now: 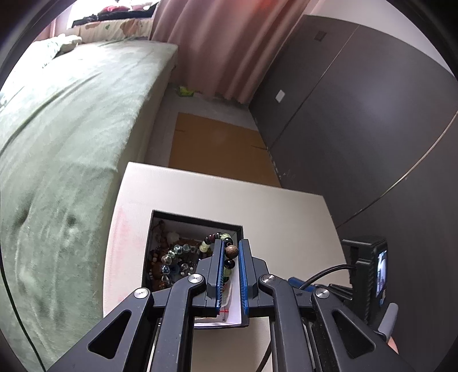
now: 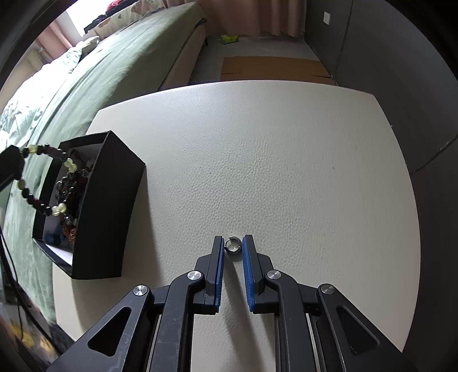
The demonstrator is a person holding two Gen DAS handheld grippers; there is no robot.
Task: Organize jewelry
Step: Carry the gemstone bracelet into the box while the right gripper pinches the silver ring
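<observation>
left gripper point(image 1: 231, 251) | jaws pinched on a beaded bracelet point(image 1: 230, 251), held above the black jewelry box point(image 2: 114, 206) | right gripper point(image 2: 233, 246) | jaws spread around a silver ring point(image 2: 233, 245) lying on the white counter point(image 2: 286, 160)

A white table point(image 2: 257, 148) with a pebbled, leathery surface stands in a bedroom, close beside a bed point(image 1: 71, 114) covered in a green velvety spread. At the bed's far end lie a floral pillow point(image 1: 114, 27) and some dark clothing, lit by bright daylight from a window point(image 2: 71, 20) behind them. Pink curtains point(image 1: 223, 48) hang to the floor along the far wall. Dark grey wardrobe doors point(image 1: 357, 120) (one bears a small white label) run along the right side. On the grey floor point(image 2: 257, 47) between bed and wardrobe lies flattened brown cardboard point(image 1: 217, 148), and a small green object point(image 2: 229, 38) sits near the curtains.
</observation>
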